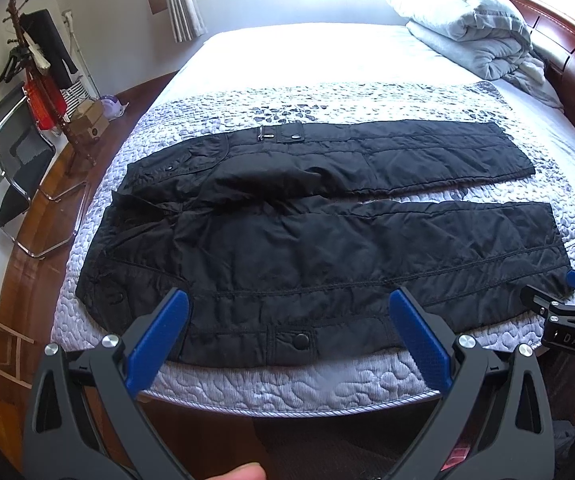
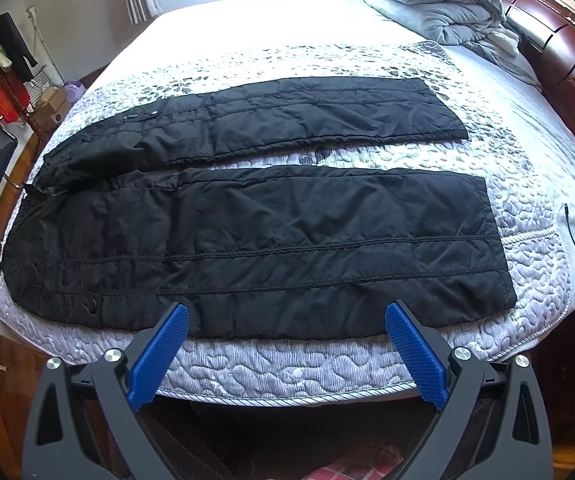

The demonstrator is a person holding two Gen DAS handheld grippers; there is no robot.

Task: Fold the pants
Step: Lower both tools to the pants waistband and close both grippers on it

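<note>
Sunlit bed (image 1: 327, 384) carries black pants (image 1: 307, 248) spread flat, legs apart, ready for folding. Left gripper (image 1: 289, 320) and right gripper (image 2: 287, 332) hover at the near edge, jaws wide open, probably about to pinch the hem.

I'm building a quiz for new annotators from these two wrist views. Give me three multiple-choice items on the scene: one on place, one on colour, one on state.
1. Where do the pants lie?
A. on the bed
B. on the chair
C. on the floor

2. What colour are the pads of the left gripper?
A. red
B. blue
C. green

3. How does the right gripper stand?
A. shut on the hem
B. shut on nothing
C. open

Key: 1 A, the pants are spread on the quilted cover; 2 B, both pads are blue; 3 C, its fingers stand wide apart, holding nothing.
</note>
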